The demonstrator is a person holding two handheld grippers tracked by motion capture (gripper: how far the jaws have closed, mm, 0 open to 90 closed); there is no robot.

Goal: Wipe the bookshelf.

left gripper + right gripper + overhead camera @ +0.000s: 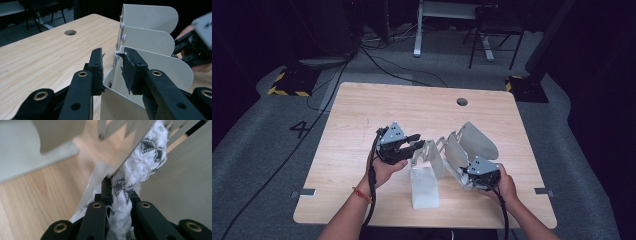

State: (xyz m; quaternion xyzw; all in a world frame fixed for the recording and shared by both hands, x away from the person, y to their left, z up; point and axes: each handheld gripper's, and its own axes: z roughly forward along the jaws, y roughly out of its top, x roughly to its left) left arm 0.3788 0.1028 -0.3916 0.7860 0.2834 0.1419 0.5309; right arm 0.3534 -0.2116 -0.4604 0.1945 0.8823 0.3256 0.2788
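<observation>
A white metal rack with several rounded divider plates stands on the wooden table, fanned out across the middle. My left gripper points at its left end. In the left gripper view its jaws straddle the upper corner of the nearest plate and press on it. My right gripper sits at the rack's near right end, its jaws hidden among the plates. It is shut on a white knitted cloth with a grey pattern, which runs up between two plates.
A round cable hole is at the table's far right. Bare wood lies left of the rack and along the far edge. Beyond the table are a chair, a desk leg and cables on grey carpet.
</observation>
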